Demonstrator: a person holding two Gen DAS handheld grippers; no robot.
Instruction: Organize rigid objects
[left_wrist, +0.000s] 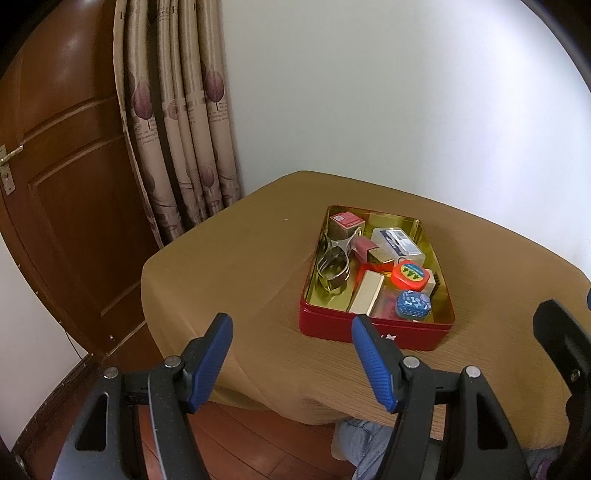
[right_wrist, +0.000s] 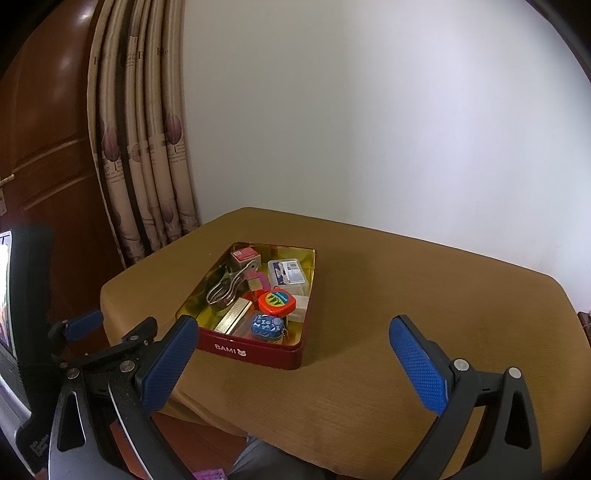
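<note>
Left wrist view shows the red tin (left_wrist: 373, 332) sitting on the brown-clothed surface (left_wrist: 240, 266), and every loose item in sight already lies inside it: a metal clip (left_wrist: 334, 266), a gold bar-shaped box (left_wrist: 367, 291), a round orange tape measure (left_wrist: 408, 275), a small blue patterned case (left_wrist: 413, 304), a clear plastic box (left_wrist: 397, 242) and a red-topped cube (left_wrist: 345, 220) at the far end. Around the tin the cloth carries nothing else that either camera picks up, so the gathering looks finished, or nearly so; what may remain is tidying the jumble inside, since the pieces lie at mixed angles and partly overlap. The left gripper (left_wrist: 291, 363) is spread wide and carries nothing, held back from the tin's near wall over the surface's edge. In the right wrist view the right gripper (right_wrist: 291, 365) is likewise released and bare, with the tin ahead and a little to its left, apart from both fingers.
</note>
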